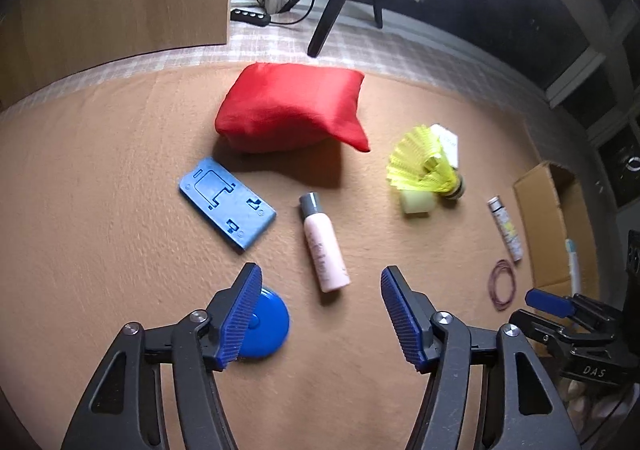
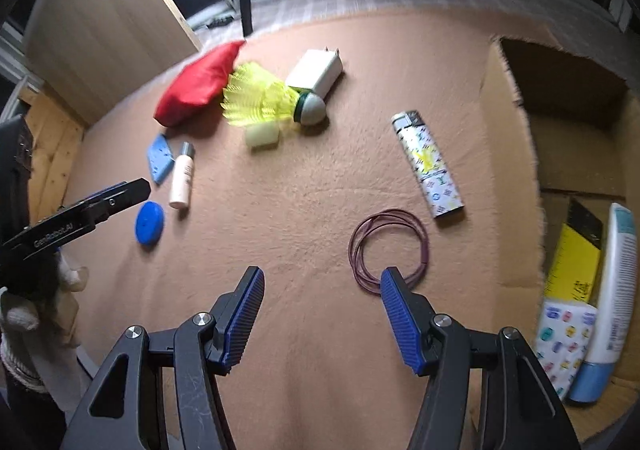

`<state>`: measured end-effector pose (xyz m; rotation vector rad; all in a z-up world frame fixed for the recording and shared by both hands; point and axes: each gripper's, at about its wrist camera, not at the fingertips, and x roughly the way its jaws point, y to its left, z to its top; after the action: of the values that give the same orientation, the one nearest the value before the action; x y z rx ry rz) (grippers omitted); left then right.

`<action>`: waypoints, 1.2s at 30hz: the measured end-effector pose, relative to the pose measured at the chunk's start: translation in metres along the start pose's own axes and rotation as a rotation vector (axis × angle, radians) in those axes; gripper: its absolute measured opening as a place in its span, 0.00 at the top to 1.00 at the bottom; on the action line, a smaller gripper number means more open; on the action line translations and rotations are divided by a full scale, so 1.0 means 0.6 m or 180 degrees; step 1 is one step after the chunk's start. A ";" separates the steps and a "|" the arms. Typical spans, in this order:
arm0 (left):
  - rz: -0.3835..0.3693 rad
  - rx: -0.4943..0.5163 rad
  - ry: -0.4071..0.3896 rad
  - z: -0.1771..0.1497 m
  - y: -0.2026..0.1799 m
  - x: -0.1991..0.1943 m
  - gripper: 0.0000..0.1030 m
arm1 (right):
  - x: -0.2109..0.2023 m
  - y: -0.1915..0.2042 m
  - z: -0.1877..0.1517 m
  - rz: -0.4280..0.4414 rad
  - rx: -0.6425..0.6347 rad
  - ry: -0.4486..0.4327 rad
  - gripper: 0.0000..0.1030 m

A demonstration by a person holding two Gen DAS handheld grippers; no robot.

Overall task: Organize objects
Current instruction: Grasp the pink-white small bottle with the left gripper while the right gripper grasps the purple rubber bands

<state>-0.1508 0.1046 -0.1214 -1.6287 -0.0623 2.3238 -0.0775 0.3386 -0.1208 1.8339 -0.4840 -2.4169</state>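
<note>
On the soft tan mat [image 2: 300, 190], both grippers hang with jaws apart, holding nothing. Left gripper [image 1: 320, 278] is over the pink bottle [image 1: 323, 246] — blue disc [image 1: 264, 330] beside it. Right gripper [image 2: 322, 280] nears the hair ties [image 2: 388, 246]. Best to pinch low, then carry things to the cardboard box [image 2: 512, 154] — slowly.

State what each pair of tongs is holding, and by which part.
Nothing is held. The left tongs and the right tongs both stand open with only the tan fleece cloth between them.
</note>
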 end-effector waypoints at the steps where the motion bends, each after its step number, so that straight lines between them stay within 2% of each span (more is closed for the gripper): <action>1: 0.0011 0.0012 0.0025 0.003 -0.001 0.006 0.37 | 0.005 0.000 0.002 -0.0028 0.0005 0.0017 0.47; 8: 0.0081 0.0096 0.0118 0.014 -0.011 0.038 0.39 | 0.033 -0.004 0.016 -0.0192 0.0030 0.0103 0.54; 13: 0.0132 0.0138 0.0177 0.019 -0.015 0.057 0.45 | 0.042 -0.010 0.019 -0.0268 0.0031 0.0142 0.61; 20: 0.0166 0.0163 0.0258 0.022 -0.014 0.079 0.50 | 0.046 0.004 0.021 -0.0482 -0.0183 0.0148 0.66; 22: 0.0168 0.0177 0.0274 0.022 -0.014 0.083 0.53 | 0.046 0.006 0.020 -0.0540 -0.0246 0.0149 0.69; 25: 0.0173 0.0206 0.0301 0.021 -0.016 0.088 0.61 | 0.045 0.006 0.018 -0.0643 -0.0340 0.0149 0.77; 29: 0.0198 0.0221 0.0288 0.020 -0.018 0.092 0.69 | 0.040 -0.004 0.017 -0.0672 -0.0342 0.0139 0.87; 32: 0.0214 0.0206 0.0278 0.021 -0.017 0.092 0.79 | 0.036 -0.010 0.016 -0.0664 -0.0338 0.0132 0.92; 36: 0.0199 0.0182 0.0263 0.021 -0.015 0.090 0.80 | 0.028 -0.020 0.013 -0.0580 -0.0288 0.0122 0.97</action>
<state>-0.1772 0.1295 -0.1644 -1.7196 0.0732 2.2786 -0.0882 0.3474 -0.1383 1.9605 -0.2089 -2.4642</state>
